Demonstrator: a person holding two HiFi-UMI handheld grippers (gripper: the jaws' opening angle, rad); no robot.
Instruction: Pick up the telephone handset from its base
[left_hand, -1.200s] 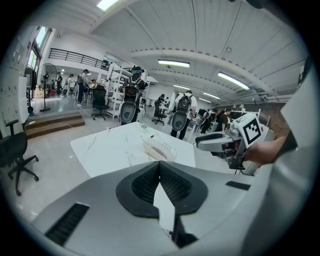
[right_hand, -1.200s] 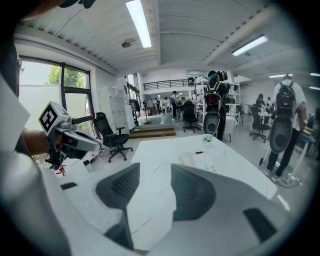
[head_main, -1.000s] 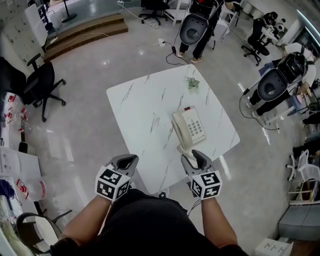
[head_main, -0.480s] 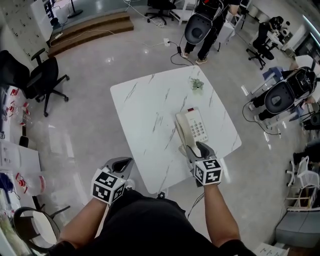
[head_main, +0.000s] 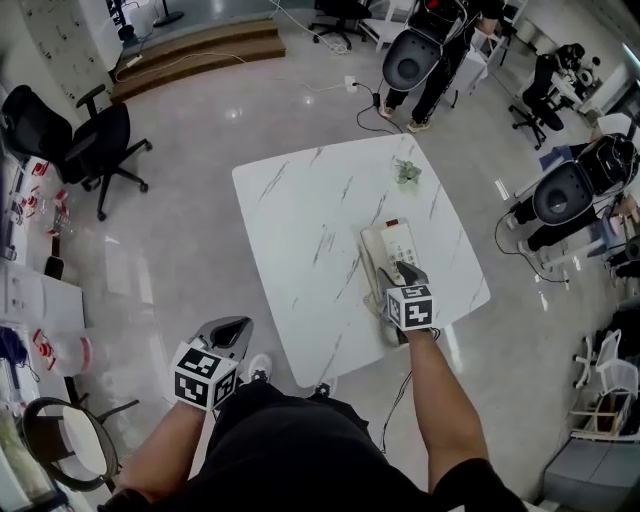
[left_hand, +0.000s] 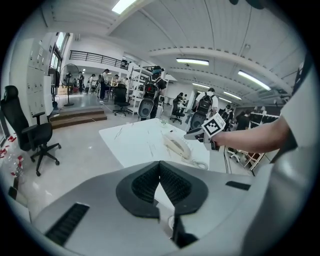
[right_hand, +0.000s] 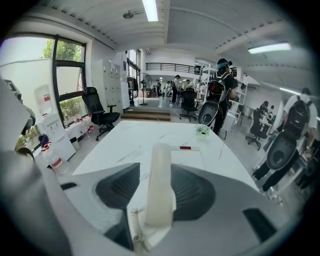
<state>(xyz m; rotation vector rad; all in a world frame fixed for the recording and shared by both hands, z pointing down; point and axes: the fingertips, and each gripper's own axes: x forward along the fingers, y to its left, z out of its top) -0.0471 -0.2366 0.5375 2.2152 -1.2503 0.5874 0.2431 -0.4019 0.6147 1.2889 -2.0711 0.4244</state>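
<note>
A cream telephone (head_main: 398, 250) lies on the white marble table (head_main: 300, 230), with its handset (head_main: 372, 262) resting along the base's left side. My right gripper (head_main: 397, 278) is over the handset's near end. In the right gripper view the handset (right_hand: 160, 185) runs between the jaws of the right gripper (right_hand: 156, 169), which is open; table shows between the left pad and the handset. A coiled cord (right_hand: 136, 225) hangs from its near end. My left gripper (head_main: 228, 328) hovers off the table's near-left edge. In its own view the left gripper (left_hand: 160, 165) is shut and empty, tips touching.
A small green plant (head_main: 408, 172) sits at the table's far corner. Black office chairs (head_main: 95, 140) stand on the floor to the left. People wearing round grey packs stand beyond the table (head_main: 415, 55) and to the right (head_main: 570, 190).
My right gripper has moved forward and down, from the table's near edge onto the handset's near end. My left gripper has drifted left and back, away from the table.
</note>
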